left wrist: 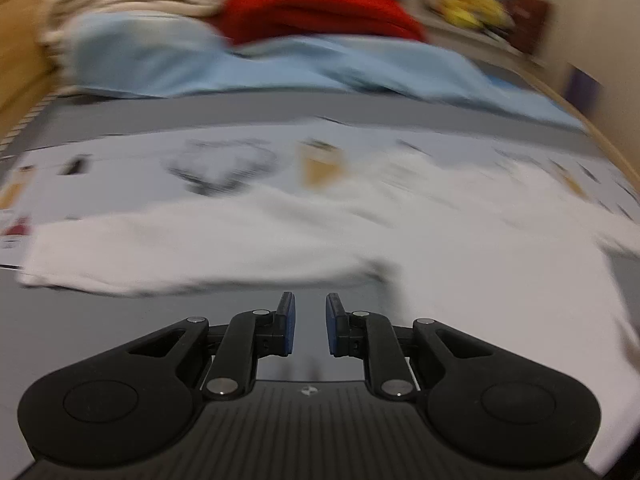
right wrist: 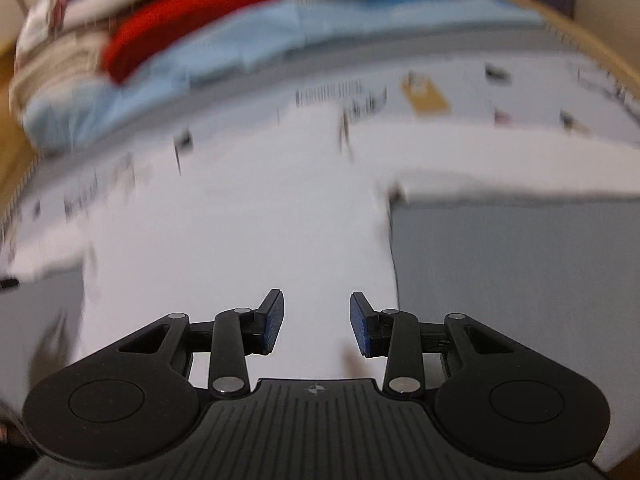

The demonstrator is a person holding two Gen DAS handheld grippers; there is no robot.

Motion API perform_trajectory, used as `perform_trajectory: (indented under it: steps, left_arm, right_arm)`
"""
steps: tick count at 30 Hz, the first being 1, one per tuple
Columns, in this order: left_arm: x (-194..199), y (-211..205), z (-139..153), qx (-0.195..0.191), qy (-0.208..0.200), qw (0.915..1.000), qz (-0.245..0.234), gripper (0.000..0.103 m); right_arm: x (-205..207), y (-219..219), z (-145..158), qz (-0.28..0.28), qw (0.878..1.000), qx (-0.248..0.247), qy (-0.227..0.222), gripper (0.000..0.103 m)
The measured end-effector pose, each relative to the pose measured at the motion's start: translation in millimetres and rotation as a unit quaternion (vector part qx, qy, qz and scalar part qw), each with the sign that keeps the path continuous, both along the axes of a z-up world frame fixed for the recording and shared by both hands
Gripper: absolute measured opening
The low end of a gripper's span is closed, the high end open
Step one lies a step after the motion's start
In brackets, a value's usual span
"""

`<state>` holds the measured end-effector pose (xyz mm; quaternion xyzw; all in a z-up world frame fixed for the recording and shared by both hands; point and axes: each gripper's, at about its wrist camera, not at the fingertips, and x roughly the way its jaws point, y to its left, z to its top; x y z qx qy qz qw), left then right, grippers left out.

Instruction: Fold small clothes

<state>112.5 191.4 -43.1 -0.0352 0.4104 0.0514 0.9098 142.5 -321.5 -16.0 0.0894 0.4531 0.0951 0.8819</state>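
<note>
Two open, empty claws are what I hold, the left claw (left wrist: 310,322) just short of the white shirt (left wrist: 460,240) spread flat on the gray worktop (left wrist: 132,320), the right claw (right wrist: 317,326) already over its lower part, so nearer.

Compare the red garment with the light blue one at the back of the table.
The red garment is a compact mound; the light blue garment spreads wide and flat across the table. The red one lies partly on top of the blue one, which reaches nearer the white garment. Both are blurred, so fabric detail cannot be told.
</note>
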Motion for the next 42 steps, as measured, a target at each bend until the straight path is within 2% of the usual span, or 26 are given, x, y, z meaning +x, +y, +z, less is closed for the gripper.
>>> perform_trajectory:
  steps: [3, 6, 8, 10, 12, 14, 16, 18, 20, 23, 24, 25, 27, 28, 32, 35, 38, 42]
  left_arm:
    - [14, 60, -12, 0.004, -0.005, 0.9978, 0.067, 0.018]
    - [17, 121, -25, -0.015, 0.0, 0.9913, 0.131, 0.024]
    - [17, 155, -32, -0.027, 0.0, 0.9859, 0.165, 0.027]
    - [13, 183, -41, -0.049, 0.0, 0.9805, 0.19, 0.036]
    - [10, 207, -47, -0.063, 0.006, 0.9772, 0.203, 0.046]
    - [14, 225, -55, -0.073, 0.011, 0.9747, 0.211, 0.056]
    - [15, 245, -66, -0.09, 0.011, 0.9707, 0.222, 0.065]
    - [20, 258, -78, -0.104, 0.013, 0.9666, 0.234, 0.065]
    - [24, 270, -89, -0.114, 0.019, 0.9612, 0.251, 0.065]
    - [31, 278, -92, -0.114, -0.002, 0.9583, 0.262, 0.065]
    - [33, 278, -90, -0.112, -0.006, 0.9572, 0.267, 0.059]
    - [36, 279, -89, -0.109, -0.009, 0.9564, 0.271, 0.035]
    - [41, 277, -85, -0.109, -0.007, 0.9535, 0.281, 0.006]
    - [43, 274, -82, -0.103, -0.014, 0.9534, 0.283, 0.006]
    - [57, 240, -49, -0.045, -0.053, 0.9648, 0.254, 0.006]
    - [69, 201, -18, -0.041, -0.09, 0.9729, 0.209, 0.006]
    - [88, 135, 16, -0.048, -0.125, 0.9813, 0.138, 0.006]
    - [116, 18, 45, -0.077, -0.155, 0.9842, 0.039, 0.006]
  right_arm:
    - [27, 7, 26, -0.018, 0.998, -0.005, -0.057, 0.039]
    - [53, 16, 56, -0.025, 0.994, 0.011, -0.101, 0.039]
    - [70, 23, 65, -0.022, 0.992, 0.017, -0.123, 0.039]
    - [80, 32, 66, -0.013, 0.989, 0.016, -0.144, 0.039]
    - [94, 44, 48, -0.002, 0.988, 0.003, -0.157, 0.039]
    - [104, 53, 25, -0.001, 0.991, -0.006, -0.132, 0.039]
    - [120, 61, 8, -0.001, 0.996, 0.014, -0.085, 0.04]
    - [129, 71, 3, 0.006, 0.997, 0.033, -0.073, 0.04]
    - [135, 85, 0, 0.025, 0.997, 0.019, -0.076, 0.04]
    - [138, 102, -4, 0.047, 0.996, 0.006, -0.077, 0.04]
    - [137, 105, -5, 0.054, 0.996, 0.006, -0.075, 0.04]
    - [137, 108, -6, 0.058, 0.996, 0.005, -0.073, 0.04]
    - [136, 116, -5, 0.065, 0.995, 0.001, -0.072, 0.04]
    - [135, 118, -5, 0.068, 0.995, 0.0, -0.072, 0.04]
    - [131, 120, -3, 0.065, 0.996, -0.004, -0.065, 0.04]
    - [130, 119, -6, 0.057, 0.997, -0.011, -0.051, 0.04]
    - [130, 120, -12, 0.051, 0.998, -0.019, -0.029, 0.04]
    - [128, 114, -13, 0.043, 0.999, 0.001, -0.015, 0.04]
